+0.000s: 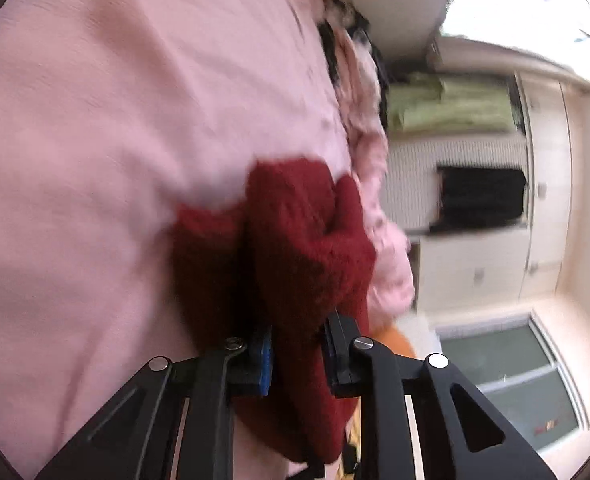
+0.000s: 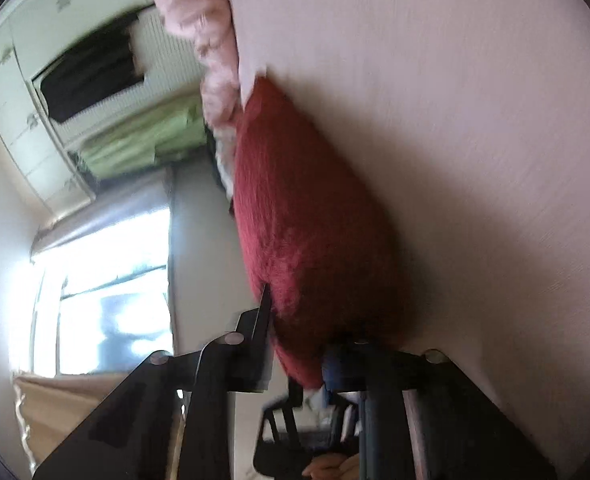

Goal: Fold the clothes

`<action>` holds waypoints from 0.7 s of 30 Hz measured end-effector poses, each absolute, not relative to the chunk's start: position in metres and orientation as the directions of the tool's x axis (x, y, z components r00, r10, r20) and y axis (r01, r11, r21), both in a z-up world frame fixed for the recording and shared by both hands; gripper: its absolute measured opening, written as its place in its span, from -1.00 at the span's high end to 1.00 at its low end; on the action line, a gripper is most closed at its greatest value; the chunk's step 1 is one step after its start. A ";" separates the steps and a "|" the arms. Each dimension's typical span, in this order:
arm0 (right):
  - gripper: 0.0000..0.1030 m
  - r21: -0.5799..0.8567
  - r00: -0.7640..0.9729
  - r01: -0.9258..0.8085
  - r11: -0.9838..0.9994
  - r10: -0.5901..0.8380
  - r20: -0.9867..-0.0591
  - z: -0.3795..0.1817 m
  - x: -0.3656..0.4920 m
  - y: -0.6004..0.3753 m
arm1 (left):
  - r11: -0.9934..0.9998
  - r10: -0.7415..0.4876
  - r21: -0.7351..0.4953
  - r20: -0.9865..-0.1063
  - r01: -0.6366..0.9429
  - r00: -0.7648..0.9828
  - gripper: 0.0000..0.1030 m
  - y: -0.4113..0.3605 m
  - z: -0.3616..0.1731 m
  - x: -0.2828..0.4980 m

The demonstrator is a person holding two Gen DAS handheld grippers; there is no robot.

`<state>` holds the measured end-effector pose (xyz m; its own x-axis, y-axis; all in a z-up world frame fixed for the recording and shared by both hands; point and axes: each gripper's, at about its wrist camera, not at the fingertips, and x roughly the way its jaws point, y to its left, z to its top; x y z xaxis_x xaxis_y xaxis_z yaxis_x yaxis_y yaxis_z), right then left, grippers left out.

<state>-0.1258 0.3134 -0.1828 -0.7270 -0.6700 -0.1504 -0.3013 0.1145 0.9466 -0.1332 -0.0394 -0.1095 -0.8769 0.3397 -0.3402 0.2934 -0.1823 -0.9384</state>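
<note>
A dark red knitted garment [image 1: 307, 240] lies bunched on the pink bed sheet [image 1: 115, 120]. My left gripper [image 1: 297, 354] is shut on a fold of the red garment, which fills the gap between its fingers. In the right wrist view the same red garment [image 2: 315, 232] runs along the sheet [image 2: 455, 120]. My right gripper [image 2: 295, 344] is shut on the garment's near end. Both views are rolled sideways and blurred by motion.
A fluffy pink blanket [image 1: 371, 168] lies along the bed's edge, also in the right wrist view [image 2: 199, 20]. Behind it are white cabinets [image 1: 543, 200], folded green cloth [image 1: 447, 104], a black item [image 1: 483, 196] and a bright window [image 2: 107, 280].
</note>
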 end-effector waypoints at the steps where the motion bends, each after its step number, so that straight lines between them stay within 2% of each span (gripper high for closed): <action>1: 0.70 0.947 -0.744 -0.304 0.101 -0.647 -0.170 -0.182 -0.122 0.317 | -0.180 0.331 -0.937 -0.345 0.300 -0.878 0.62 -0.041 -0.111 -0.131; 3: 0.72 0.950 -0.749 -0.307 0.051 -0.629 -0.208 -0.176 -0.119 0.317 | -0.194 0.331 -0.936 -0.343 0.292 -0.879 0.62 -0.041 -0.107 -0.135; 4: 0.72 0.952 -0.748 -0.302 0.053 -0.632 -0.203 -0.177 -0.119 0.316 | -0.202 0.341 -0.937 -0.339 0.284 -0.877 0.62 -0.039 -0.106 -0.136; 5: 0.71 0.951 -0.743 -0.291 0.107 -0.651 -0.154 -0.182 -0.121 0.314 | -0.202 0.356 -0.940 -0.331 0.274 -0.874 0.62 -0.037 -0.105 -0.138; 6: 0.63 0.945 -0.737 -0.286 0.157 -0.667 -0.112 -0.185 -0.121 0.312 | -0.202 0.377 -0.943 -0.323 0.263 -0.868 0.61 -0.034 -0.106 -0.140; 8: 0.29 0.913 -0.711 -0.312 0.262 -0.702 -0.041 -0.197 -0.125 0.301 | -0.230 0.414 -0.940 -0.328 0.251 -0.849 0.61 -0.026 -0.103 -0.146; 9: 0.05 0.911 -0.697 -0.319 0.261 -0.716 -0.039 -0.197 -0.127 0.298 | -0.243 0.424 -0.938 -0.332 0.247 -0.842 0.58 -0.024 -0.102 -0.147; 12: 0.01 0.934 -0.665 -0.302 0.191 -0.744 -0.063 -0.186 -0.140 0.290 | -0.228 0.410 -0.938 -0.334 0.260 -0.849 0.57 -0.027 -0.105 -0.142; 13: 0.03 0.941 -0.673 -0.290 0.172 -0.736 -0.072 -0.184 -0.139 0.292 | -0.202 0.379 -0.939 -0.338 0.280 -0.861 0.57 -0.033 -0.109 -0.134; 14: 0.19 0.949 -0.695 -0.277 0.152 -0.713 -0.089 -0.181 -0.136 0.298 | -0.187 0.348 -0.937 -0.343 0.294 -0.873 0.58 -0.038 -0.112 -0.128; 15: 0.70 0.953 -0.715 -0.274 0.133 -0.690 -0.110 -0.179 -0.134 0.304 | -0.174 0.316 -0.937 -0.345 0.303 -0.884 0.58 -0.044 -0.114 -0.121; 21: 0.73 0.958 -0.743 -0.282 0.052 -0.644 -0.183 -0.174 -0.127 0.314 | -0.186 0.285 -0.934 -0.348 0.305 -0.893 0.61 -0.046 -0.113 -0.116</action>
<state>-0.1273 0.3143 -0.1737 -0.7428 -0.6440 -0.1833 -0.2815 0.0520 0.9581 -0.1162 -0.0461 -0.1128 -0.8929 0.2853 -0.3483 0.3050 -0.1856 -0.9341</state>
